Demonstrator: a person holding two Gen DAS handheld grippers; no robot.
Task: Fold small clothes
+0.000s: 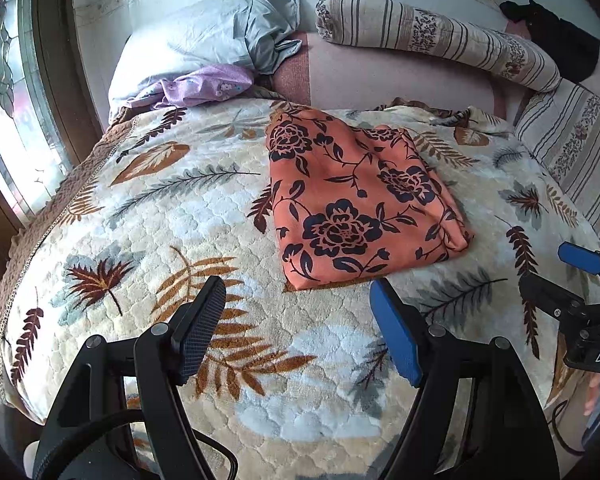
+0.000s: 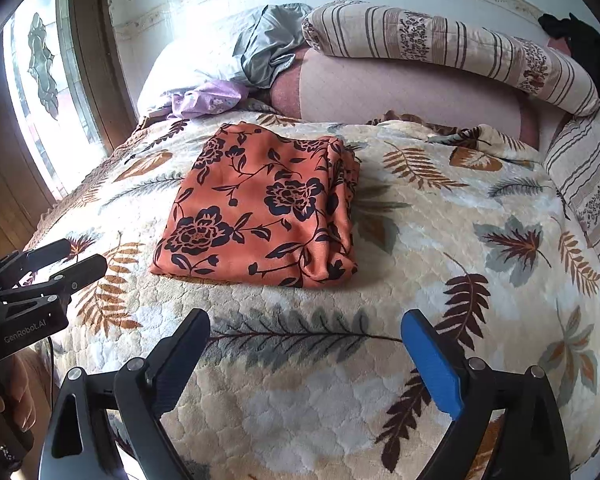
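**Leaf-print bed, folded cloth ahead of the fingers**

The bed is covered by a cream quilted blanket (image 1: 180,216) printed with brown, rust and grey leaves; its brown edging runs down the side beyond the left gripper's black finger (image 1: 198,334). Straight ahead of both pairs of fingers, lying flat on the blanket, is a folded orange cloth with dark flowers (image 2: 260,208). Past it, at the far end, a pale pillow (image 1: 188,48) with a grey cover and a bit of lilac fabric (image 1: 204,86) sit ahead and left of the fingers. A striped bolster (image 2: 452,44) stretches ahead and to the right.
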